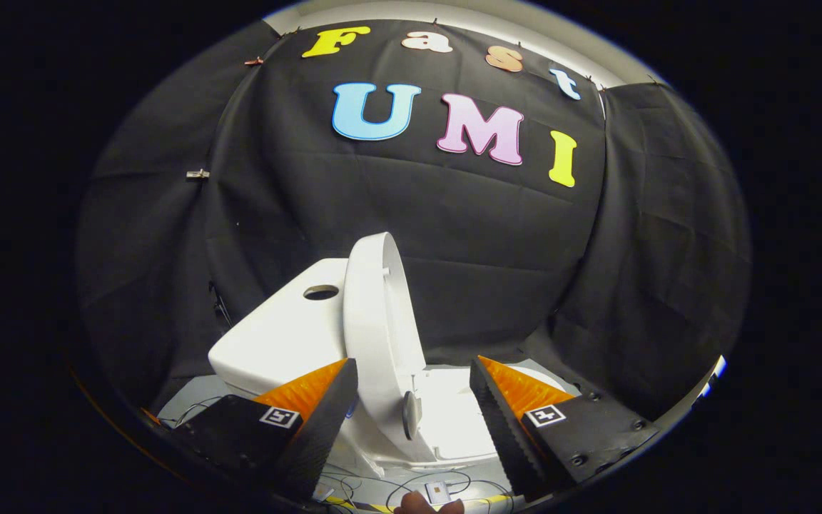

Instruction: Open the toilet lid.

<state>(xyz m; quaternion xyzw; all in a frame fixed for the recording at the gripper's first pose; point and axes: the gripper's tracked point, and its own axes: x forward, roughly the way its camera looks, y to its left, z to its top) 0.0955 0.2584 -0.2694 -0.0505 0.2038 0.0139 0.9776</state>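
Observation:
A white toilet stands ahead of me with its lid (377, 335) raised upright, leaning toward the tank (282, 343). The seat and bowl rim (454, 421) lie flat beyond and between my fingers. My gripper (411, 414) is open, its orange-and-black fingers (325, 414) spread wide on either side of the lid's lower edge. Neither finger touches the lid. The tank top has a round hole (321, 292).
Black cloth walls close in behind and on both sides of the toilet. Thin wires (397, 485) and a small white box (437, 492) lie on the pale floor below the bowl. A bit of a hand (429, 506) shows beneath the fingers.

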